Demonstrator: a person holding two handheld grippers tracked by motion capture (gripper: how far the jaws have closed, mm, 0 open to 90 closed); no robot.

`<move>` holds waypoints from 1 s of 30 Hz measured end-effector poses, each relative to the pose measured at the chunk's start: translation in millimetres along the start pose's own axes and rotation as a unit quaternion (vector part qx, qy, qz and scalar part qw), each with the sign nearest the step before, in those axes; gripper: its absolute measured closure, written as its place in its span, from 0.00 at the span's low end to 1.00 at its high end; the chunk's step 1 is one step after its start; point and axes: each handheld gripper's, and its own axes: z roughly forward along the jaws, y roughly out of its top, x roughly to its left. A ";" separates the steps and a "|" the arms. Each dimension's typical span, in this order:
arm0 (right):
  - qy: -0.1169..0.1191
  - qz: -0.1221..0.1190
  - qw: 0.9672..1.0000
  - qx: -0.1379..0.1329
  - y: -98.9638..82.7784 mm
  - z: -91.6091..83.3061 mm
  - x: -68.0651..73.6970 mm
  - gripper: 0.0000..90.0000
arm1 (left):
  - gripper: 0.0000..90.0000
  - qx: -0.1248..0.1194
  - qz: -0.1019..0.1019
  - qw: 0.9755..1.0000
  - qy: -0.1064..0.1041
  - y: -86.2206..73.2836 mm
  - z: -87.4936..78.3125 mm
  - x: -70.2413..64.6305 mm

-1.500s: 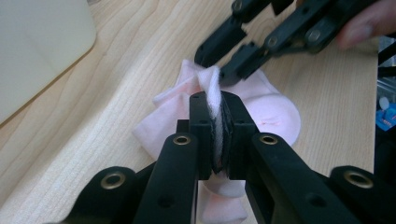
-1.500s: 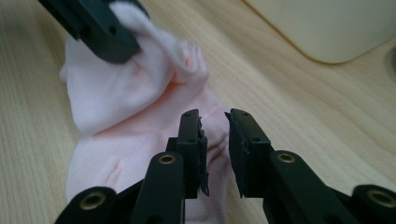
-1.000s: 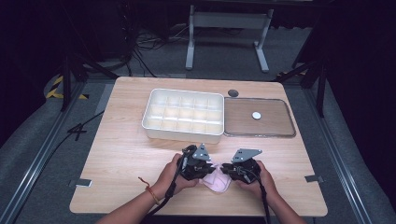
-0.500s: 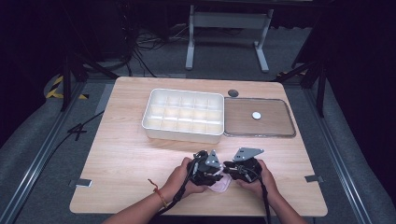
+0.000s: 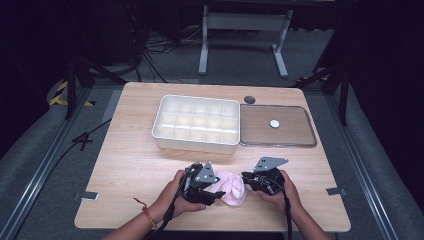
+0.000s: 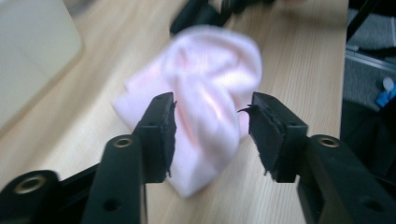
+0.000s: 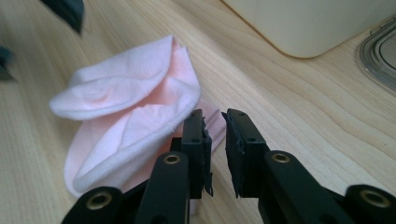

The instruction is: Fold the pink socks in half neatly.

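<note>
Pink cloth: a soft, crumpled pale-pink knit piece, perhaps a sock (image 5: 231, 186), lies bunched on the wooden table (image 5: 135, 165), near the front edge, between the 2 grippers.
Change: half a second ago the left gripper (image 5: 214, 195) sat a little off the cloth; now it has closed in and its tip overlaps the cloth's left side.
Meaning: my guess is a grasp is about to be made, not yet done.
Left gripper jaws: spread wide, straddling a fold of the cloth (image 6: 205, 116) without pressing it.
Right gripper (image 5: 246, 176): just right of the cloth; jaws nearly together with a thin gap, nothing between them, the cloth's edge (image 7: 135, 116) beside the left jaw.
Texture: fine ribbed fabric, limp, rounded folds.
Divided box: white plastic tray with 15 small cells (image 5: 196, 123), behind the cloth, well apart.
Lid: clear flat lid (image 5: 277, 132) right of that box.
</note>
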 end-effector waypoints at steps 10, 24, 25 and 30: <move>0.004 0.007 0.999 -0.038 2.5 -27.4 2.6 0.86 | 0.65 0.014 -0.007 1.000 -0.001 -10.2 26.6 -0.2; 0.043 -0.013 0.999 0.016 -5.1 -11.9 16.3 0.80 | 0.64 -0.010 0.013 1.000 0.012 -10.1 23.9 -3.0; 0.042 -0.018 0.999 0.028 -6.5 -8.3 18.0 0.79 | 0.64 -0.008 0.015 1.000 0.017 -9.4 23.8 -4.0; 0.036 -0.029 0.998 0.043 -6.9 -2.0 21.2 0.81 | 0.76 -0.007 0.018 1.000 0.009 -8.9 26.5 -3.1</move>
